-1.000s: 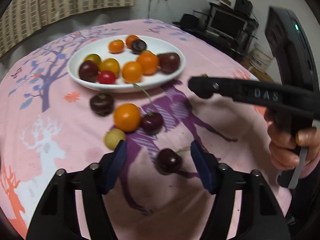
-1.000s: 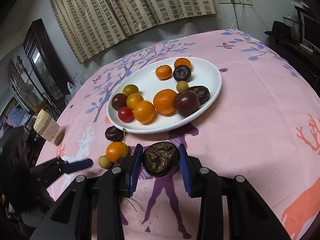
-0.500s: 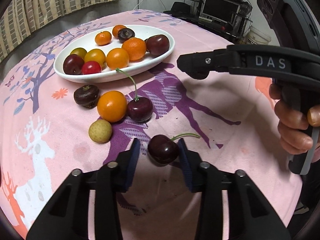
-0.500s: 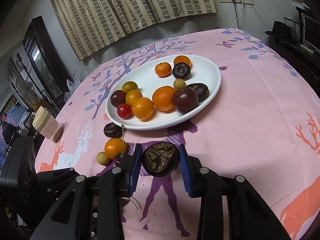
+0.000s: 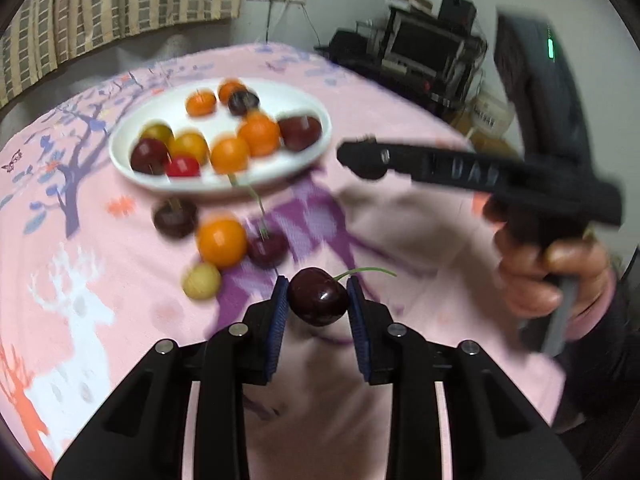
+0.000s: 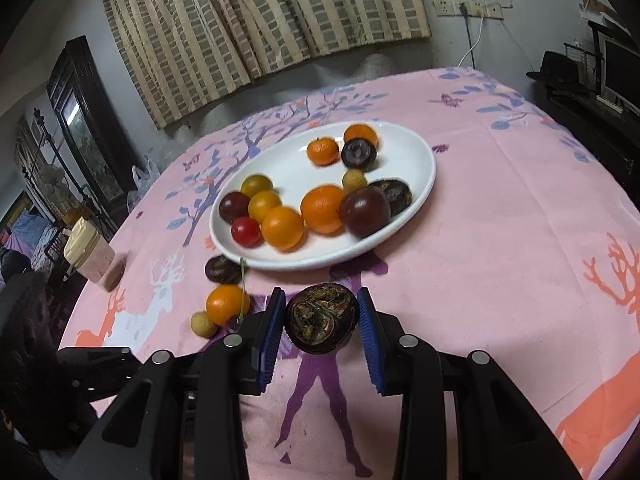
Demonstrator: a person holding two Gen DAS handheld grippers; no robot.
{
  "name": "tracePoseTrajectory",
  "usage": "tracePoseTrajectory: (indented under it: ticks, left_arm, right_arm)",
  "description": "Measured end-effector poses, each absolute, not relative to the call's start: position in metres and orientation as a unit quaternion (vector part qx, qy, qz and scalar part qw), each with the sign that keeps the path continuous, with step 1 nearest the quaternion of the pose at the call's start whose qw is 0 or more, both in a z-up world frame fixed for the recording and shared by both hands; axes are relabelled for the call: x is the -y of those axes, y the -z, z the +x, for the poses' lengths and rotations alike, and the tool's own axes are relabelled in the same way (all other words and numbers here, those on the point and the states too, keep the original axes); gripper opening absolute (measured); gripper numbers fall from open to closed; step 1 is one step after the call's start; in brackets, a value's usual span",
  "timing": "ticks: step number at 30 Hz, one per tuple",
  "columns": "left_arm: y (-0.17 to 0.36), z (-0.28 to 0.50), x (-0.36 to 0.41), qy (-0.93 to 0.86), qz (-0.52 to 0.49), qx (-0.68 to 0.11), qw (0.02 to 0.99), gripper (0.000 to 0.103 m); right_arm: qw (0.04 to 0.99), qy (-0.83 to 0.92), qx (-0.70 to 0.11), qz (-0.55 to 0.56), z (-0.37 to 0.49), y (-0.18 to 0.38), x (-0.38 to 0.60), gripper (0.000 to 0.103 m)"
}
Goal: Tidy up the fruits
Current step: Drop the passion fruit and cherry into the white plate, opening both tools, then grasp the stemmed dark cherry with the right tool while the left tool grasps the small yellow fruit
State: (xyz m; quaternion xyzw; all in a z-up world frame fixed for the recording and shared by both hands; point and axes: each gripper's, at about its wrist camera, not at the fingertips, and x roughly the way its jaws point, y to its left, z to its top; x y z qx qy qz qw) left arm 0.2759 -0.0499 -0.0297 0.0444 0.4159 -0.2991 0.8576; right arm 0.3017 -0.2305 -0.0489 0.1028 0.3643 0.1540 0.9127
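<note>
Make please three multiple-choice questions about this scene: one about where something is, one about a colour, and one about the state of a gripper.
1. Where does the small yellow fruit next to the orange fruit lie?
A. on the white plate
B. on the tablecloth
C. in the right gripper

2. What colour is the tablecloth?
A. green
B. white
C. pink

3. What is the left gripper doing?
A. it is shut on a dark cherry
B. it is open over the plate
C. it is shut on an orange fruit

Answers: 1 B, it rests on the cloth in front of the white plate. 2 C, the cloth is pink with printed trees and deer. 3 A, the jaws press both sides of the dark cherry.
</note>
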Motion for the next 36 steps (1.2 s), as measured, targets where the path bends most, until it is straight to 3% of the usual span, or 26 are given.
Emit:
tracePoseTrajectory:
  ticks: [6,12,14,17,24,32,36]
  left_arm:
    - [-0.013,0.358,0.045,0.252,0.031,-0.376,0.891,0.029]
    - [-0.001,0.439,0.049,0.19,0.031,-0.397,0.897,0.032]
    - [0.0,0.446,0.04,0.15,0.017,-0.407,0.901,0.074]
    - [-0.012,0.432,0.023,0.14,-0.017,-0.382,0.913,0.091]
    - [-0.021,0.367,-0.013,0.09,-0.029,-0.368,0.925,0.097]
    - [0.029,0.323,-0.052,0.021,-0.065,-0.405,0.912,0.098]
    - [0.027,0.317,-0.056,0.015,-0.068,-0.402,0.913,0.098]
  right_arm:
    - [0.933,-0.141,-0.317,0.095,0.344,0.021,0.22,0.037]
    - [0.934,-0.131,-0.32,0.095,0.399,0.024,0.214,0.037]
    - [0.932,-0.128,-0.323,0.101,0.404,0.028,0.217,0.043]
    - [0.933,-0.137,-0.319,0.092,0.394,0.024,0.217,0.046]
    - [0.921,-0.193,-0.336,0.047,0.353,0.019,0.188,0.049]
    - [0.882,-0.231,-0.41,-0.014,0.319,0.063,0.153,0.049]
    - [0.869,-0.245,-0.429,-0.036,0.312,0.075,0.142,0.049]
